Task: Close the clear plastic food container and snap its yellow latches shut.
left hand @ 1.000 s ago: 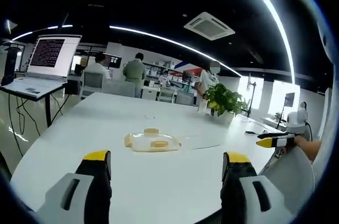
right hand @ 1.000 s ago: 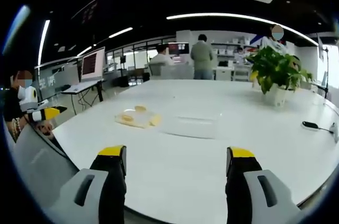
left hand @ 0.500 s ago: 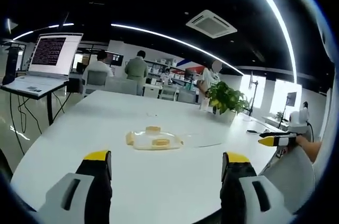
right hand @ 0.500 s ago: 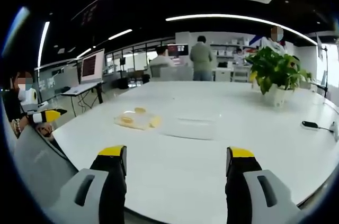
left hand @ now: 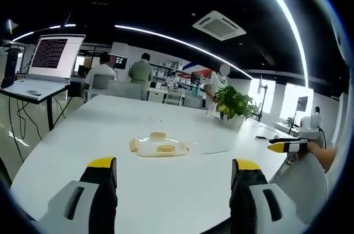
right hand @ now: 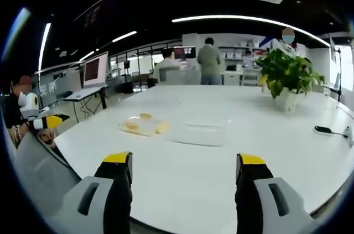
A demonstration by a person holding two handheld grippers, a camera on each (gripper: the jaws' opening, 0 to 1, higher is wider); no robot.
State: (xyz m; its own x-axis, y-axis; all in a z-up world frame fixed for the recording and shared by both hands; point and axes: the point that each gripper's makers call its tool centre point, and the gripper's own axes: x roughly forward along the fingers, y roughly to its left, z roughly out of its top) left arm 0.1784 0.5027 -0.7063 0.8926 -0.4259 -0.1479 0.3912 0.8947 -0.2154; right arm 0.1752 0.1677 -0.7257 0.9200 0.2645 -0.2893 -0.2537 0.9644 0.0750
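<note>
Almost nothing had moved since the earlier frames; only the cameras drifted slightly, and the clear food container (left hand: pixel 159 147) lay at the same place on the white table (left hand: pixel 83 134). From the left gripper (left hand: pixel 172 190) it sat at 12 o'clock, well ahead; from the right gripper (right hand: pixel 183 184) the container (right hand: pixel 145 125) was toward 11 o'clock, and its clear lid (right hand: pixel 198 133) lay apart beside it, toward 3 o'clock. Both grippers hovered with jaws wide and empty. I judged the container light, thin and slippery, easy to push away; better to hold the lid by an edge, and to press each yellow latch (left hand: pixel 157 135) against a steadied body.
</note>
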